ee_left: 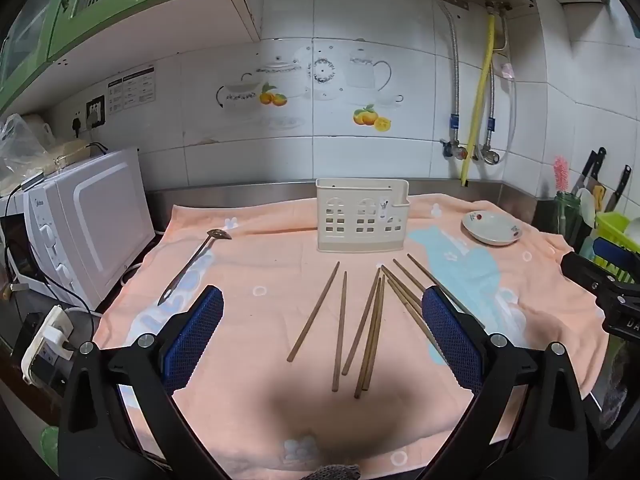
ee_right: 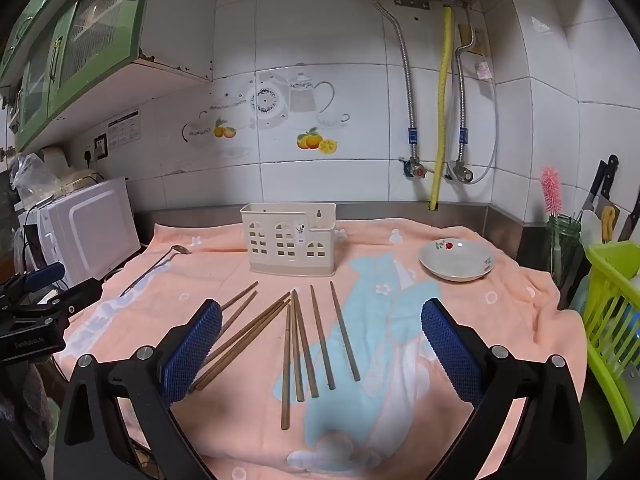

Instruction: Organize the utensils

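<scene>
Wooden chopsticks (ee_right: 304,344) lie scattered flat on the peach towel (ee_left: 256,248), fanned out just in front of the cream utensil holder (ee_left: 362,216), which stands upright near the back edge; nothing shows above its rim. A metal spoon (ee_left: 192,264) lies well apart to the left, and a small dish (ee_right: 456,260), holding nothing, sits to the right. The left gripper (ee_left: 322,320) and right gripper (ee_right: 320,328) both hover above the chopsticks with jaws spread wide, gripping nothing. A white microwave (ee_left: 84,224) stands at the left, a green basket (ee_right: 612,320) at the right, white tiled wall (ee_right: 320,168) behind
</scene>
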`<state>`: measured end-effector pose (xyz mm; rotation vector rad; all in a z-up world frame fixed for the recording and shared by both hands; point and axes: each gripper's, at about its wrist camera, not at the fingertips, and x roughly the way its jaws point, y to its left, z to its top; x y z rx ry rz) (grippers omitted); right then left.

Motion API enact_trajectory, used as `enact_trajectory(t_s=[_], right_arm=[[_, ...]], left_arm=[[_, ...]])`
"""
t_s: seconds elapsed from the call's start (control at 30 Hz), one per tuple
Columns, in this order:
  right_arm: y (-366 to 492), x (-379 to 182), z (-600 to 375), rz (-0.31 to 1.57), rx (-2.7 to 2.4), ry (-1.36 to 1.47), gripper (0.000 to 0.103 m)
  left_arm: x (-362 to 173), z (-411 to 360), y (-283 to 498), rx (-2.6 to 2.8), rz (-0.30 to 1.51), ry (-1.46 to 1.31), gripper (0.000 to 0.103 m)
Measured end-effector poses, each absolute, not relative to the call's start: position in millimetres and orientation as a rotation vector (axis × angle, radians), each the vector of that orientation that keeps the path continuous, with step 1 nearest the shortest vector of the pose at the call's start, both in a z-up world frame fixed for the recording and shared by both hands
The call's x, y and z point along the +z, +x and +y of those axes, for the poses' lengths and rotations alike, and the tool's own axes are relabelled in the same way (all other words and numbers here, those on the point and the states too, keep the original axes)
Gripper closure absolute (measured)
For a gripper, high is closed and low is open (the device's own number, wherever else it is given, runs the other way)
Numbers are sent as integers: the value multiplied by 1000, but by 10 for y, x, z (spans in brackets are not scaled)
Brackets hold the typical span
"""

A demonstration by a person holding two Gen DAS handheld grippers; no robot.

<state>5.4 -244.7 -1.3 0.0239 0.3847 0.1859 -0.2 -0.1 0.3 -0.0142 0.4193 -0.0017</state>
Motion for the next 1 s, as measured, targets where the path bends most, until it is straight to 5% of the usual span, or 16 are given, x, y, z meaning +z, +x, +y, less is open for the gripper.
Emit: enact_trajectory(t_s=[1.0], right_arm=[[29,-4,-2420,368,195,6,6]], left_arm=[[23,43,-36,14,410,-21,5]])
